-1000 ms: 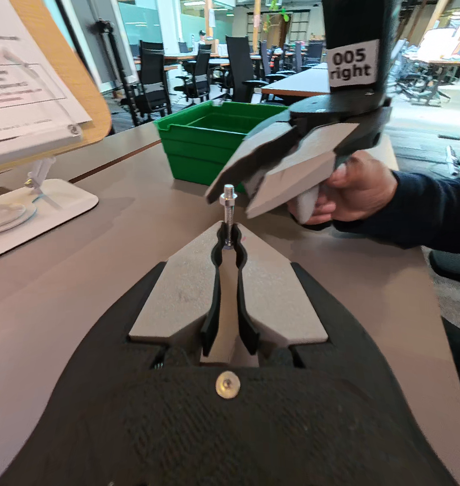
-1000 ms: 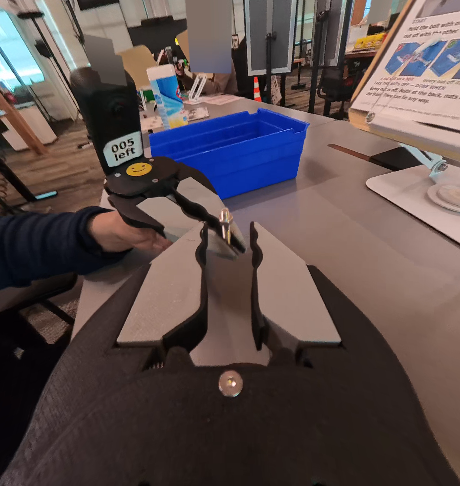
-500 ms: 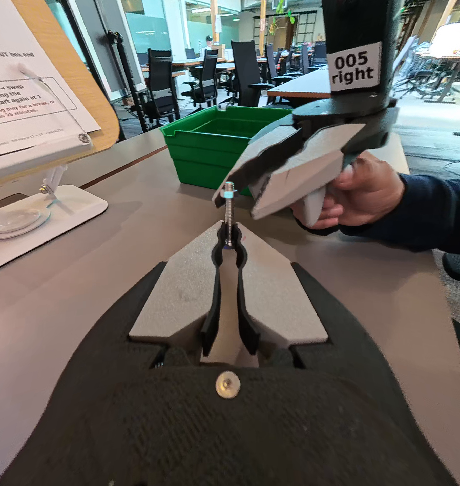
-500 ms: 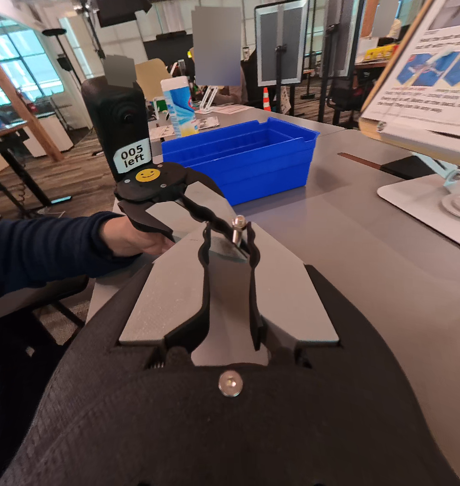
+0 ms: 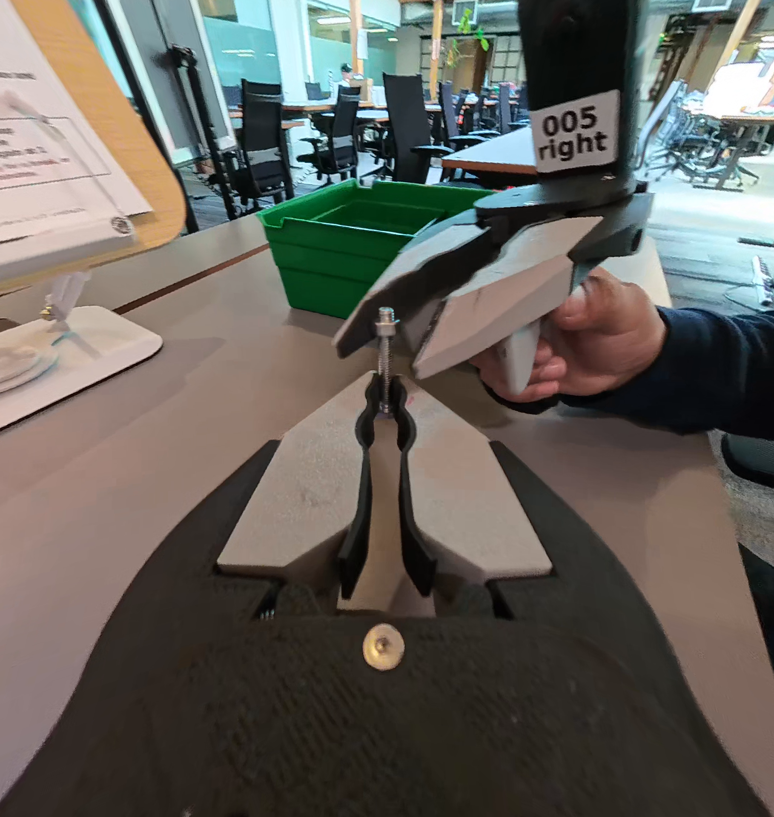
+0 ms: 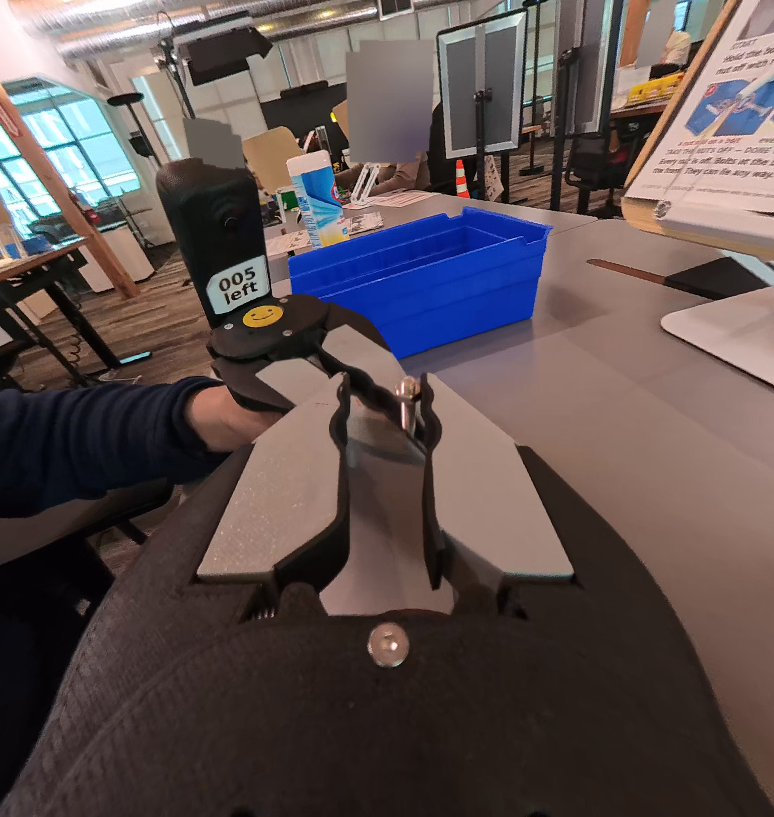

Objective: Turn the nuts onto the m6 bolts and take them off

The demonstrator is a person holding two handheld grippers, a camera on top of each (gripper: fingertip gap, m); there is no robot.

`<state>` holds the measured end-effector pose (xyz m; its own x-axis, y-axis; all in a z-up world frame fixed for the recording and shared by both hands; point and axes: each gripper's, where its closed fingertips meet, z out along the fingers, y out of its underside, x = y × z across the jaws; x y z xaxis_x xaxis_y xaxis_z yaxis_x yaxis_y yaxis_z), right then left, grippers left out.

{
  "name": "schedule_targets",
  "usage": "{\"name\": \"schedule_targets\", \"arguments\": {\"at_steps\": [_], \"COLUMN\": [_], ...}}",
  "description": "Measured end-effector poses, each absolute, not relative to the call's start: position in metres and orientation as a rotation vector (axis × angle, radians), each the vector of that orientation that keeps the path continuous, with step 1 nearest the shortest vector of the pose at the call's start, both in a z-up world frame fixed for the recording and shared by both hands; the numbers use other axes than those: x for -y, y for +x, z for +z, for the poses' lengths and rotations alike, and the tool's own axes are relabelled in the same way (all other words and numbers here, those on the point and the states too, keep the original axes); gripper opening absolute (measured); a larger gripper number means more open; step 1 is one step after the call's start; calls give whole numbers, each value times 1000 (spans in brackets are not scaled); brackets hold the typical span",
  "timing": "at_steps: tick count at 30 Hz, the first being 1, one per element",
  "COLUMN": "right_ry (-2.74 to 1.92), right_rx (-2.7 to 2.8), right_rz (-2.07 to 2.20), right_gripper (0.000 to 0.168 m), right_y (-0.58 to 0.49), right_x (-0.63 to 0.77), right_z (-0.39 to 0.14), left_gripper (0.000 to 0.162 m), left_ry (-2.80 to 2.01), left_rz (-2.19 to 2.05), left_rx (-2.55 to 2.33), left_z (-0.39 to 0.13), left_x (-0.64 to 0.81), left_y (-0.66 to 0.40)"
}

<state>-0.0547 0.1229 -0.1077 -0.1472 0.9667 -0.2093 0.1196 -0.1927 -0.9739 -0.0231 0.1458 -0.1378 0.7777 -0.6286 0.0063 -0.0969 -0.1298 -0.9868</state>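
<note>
- The table [image 5: 111, 464] is broad and grey, bare around the work, so both hands have room to swing; its near edge runs just by the person's sleeve [image 5: 730, 367].
- A green bin [image 5: 332, 261] stands behind the work in the left view, and a blue bin [image 6: 420, 283] behind it in the right view. Both are near, and I judge them the edges to keep clear of when twisting.
- A white stand base [image 5: 66, 336] with a tilted board sits off to the side, well apart from the grippers.
- The left gripper [image 5: 386, 400] holds its claw together, clamped on the lower end of the bolt [image 5: 384, 367], which stands upright above the table.
- The right gripper [image 6: 383, 398] has its claw apart, one finger [image 6: 429, 406] right beside the bolt's top; the other is well off it.
- The nut [image 5: 385, 329] sits near the top of the bolt, a few threads showing above it.
- To do this step well, I'd say centre the open claw on the nut, square to the bolt, close gently, then turn without tilting the bolt in the other grip.
</note>
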Motion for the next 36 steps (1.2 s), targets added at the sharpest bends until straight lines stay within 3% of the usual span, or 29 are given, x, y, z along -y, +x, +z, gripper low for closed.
{"name": "schedule_targets", "arguments": {"at_steps": [36], "right_ry": [-1314], "right_rx": [1327], "right_rz": [1327], "right_gripper": [24], "right_y": [-57], "right_x": [-122], "right_z": [-108], "left_gripper": [4], "left_ry": [-1658], "left_rz": [-489], "left_rx": [-639], "left_z": [-139], "left_x": [-141], "left_y": [-10]}}
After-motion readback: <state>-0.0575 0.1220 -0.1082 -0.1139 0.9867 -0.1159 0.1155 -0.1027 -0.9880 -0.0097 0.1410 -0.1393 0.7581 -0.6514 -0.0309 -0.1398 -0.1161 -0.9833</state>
